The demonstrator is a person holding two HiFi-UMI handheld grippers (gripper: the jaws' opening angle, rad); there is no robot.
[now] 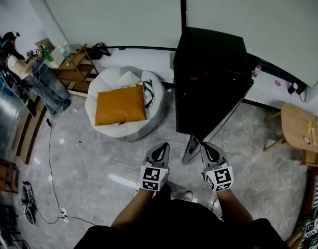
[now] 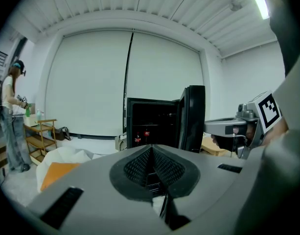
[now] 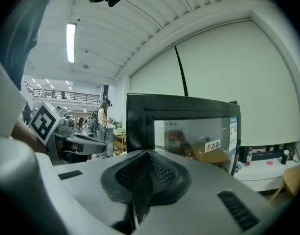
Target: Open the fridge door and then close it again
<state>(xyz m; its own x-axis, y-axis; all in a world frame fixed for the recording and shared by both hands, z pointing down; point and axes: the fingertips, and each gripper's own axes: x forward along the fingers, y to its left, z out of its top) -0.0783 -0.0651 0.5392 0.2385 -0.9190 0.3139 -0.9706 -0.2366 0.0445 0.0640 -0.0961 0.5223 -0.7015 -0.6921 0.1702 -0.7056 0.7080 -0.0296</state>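
A black fridge (image 1: 210,56) stands ahead with its door (image 1: 193,149) swung open toward me. In the left gripper view the dark inside (image 2: 152,124) shows red cans on a shelf, and the door (image 2: 194,116) stands edge-on at its right. In the right gripper view the door's glass face (image 3: 189,129) fills the middle. My left gripper (image 1: 160,152) is shut and empty, just left of the door's free edge. My right gripper (image 1: 208,151) is shut and empty too, on the door's outer side. Neither touches the door.
A white beanbag (image 1: 148,118) with an orange cushion (image 1: 120,105) lies left of the fridge. Behind it is a wooden shelf (image 1: 75,69), with a person (image 1: 24,66) standing at the far left. A round wooden table (image 1: 299,128) is at the right. Cables (image 1: 51,160) cross the floor.
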